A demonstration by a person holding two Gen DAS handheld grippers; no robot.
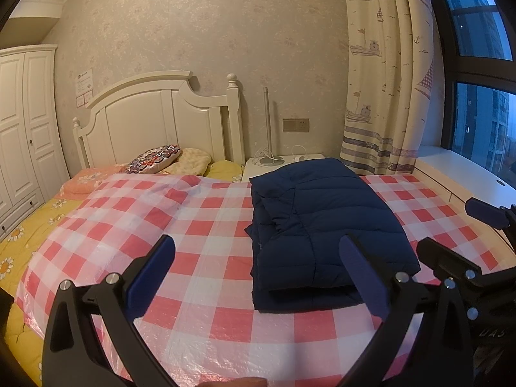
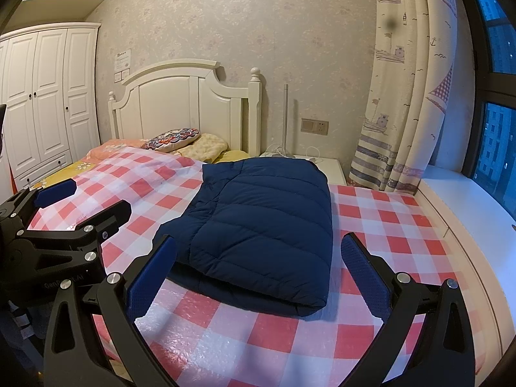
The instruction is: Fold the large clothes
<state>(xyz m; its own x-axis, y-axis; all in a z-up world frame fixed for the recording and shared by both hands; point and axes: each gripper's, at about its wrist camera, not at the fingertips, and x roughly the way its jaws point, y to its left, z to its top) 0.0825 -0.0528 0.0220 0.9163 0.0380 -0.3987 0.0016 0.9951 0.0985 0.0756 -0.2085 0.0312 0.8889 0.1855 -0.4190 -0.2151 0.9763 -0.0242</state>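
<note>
— Closest to the left wrist lens, what shows?

— Black arms of the left gripper (image 1: 258, 251), its 2 blue pads spread wide and gripping nothing. Between and beyond them lies the red-and-white checked sheet (image 1: 200, 225) that covers the bed.

— And the garment?

— A navy puffer jacket (image 1: 322, 222) lies folded into a rectangle on that sheet, right of centre. The right pad (image 1: 364, 277) overlaps its near right corner in the picture; contact cannot be judged. At the right edge, part of the right gripper (image 1: 467, 225) pokes in, clear of the jacket.

— Further back?

— A white headboard (image 1: 154, 119), patterned pillows (image 1: 154, 158) in front of it, a white nightstand (image 1: 283, 161) with a lamp base and cables, a boat-print curtain (image 1: 387, 80) and a dark window.

— Now the right wrist view.

— That gripper (image 2: 258, 251) is likewise released, both pads wide apart and empty. The jacket (image 2: 264, 225) lies between them, slightly beyond, its folded edge toward the camera, resting on the sheet (image 2: 387, 225). The left gripper (image 2: 87, 200) sits at the left, above the bedding. A white wardrobe (image 2: 48, 96) stands behind it.
</note>
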